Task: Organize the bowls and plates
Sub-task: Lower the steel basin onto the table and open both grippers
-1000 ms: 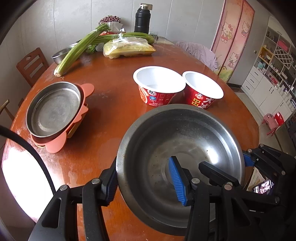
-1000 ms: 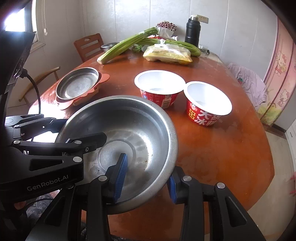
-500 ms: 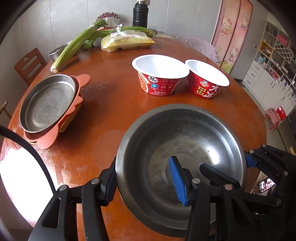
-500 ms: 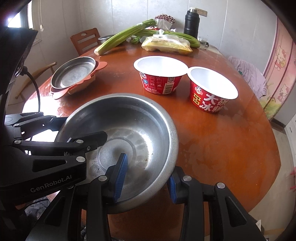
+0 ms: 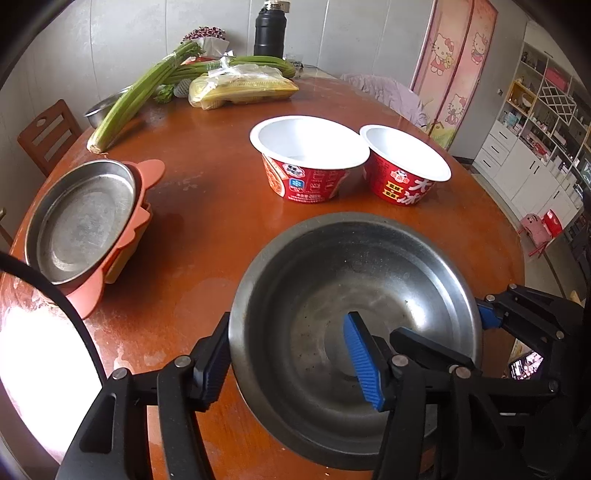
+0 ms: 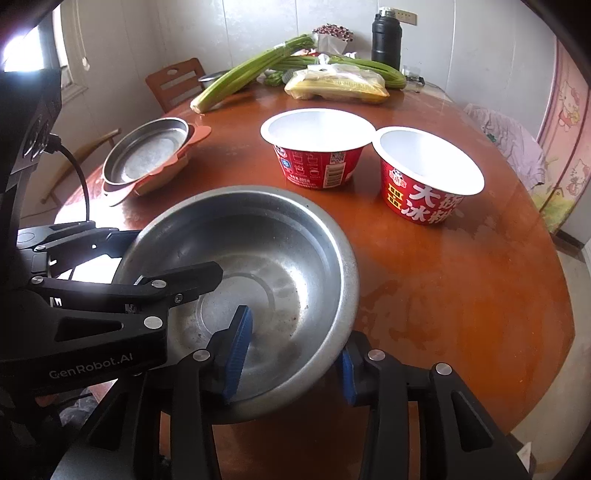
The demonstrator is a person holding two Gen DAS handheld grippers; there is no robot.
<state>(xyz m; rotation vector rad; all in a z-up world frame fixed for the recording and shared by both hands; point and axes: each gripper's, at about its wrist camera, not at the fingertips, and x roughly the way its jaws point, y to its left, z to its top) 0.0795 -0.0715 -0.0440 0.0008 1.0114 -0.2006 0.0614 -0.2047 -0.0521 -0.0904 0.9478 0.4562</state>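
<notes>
A large steel bowl (image 5: 332,280) (image 6: 266,236) sits at the near edge of the round wooden table (image 5: 207,206). My left gripper (image 5: 290,362) straddles its left rim, black finger outside, blue pad inside. The jaws are opening and the inner pad stands off the wall. My right gripper (image 6: 291,362) straddles the right rim in the same way and is also opening slightly, its inner pad clear of the wall. At the left, a steel plate (image 5: 81,221) (image 6: 147,155) lies on an orange plate (image 5: 147,173). Two red paper bowls (image 5: 306,181) (image 5: 406,184) stand side by side behind the steel bowl.
Celery stalks (image 5: 136,96), a bag of corn (image 5: 243,88), a black flask (image 5: 269,33) and a small steel bowl (image 5: 99,110) crowd the far end. Wooden chairs (image 6: 177,85) stand at the left. The table edge curves close on the right (image 6: 554,332).
Both grippers stay astride the steel bowl's rim. The left jaws stand slightly wider than before. The views have shifted only a little.
</notes>
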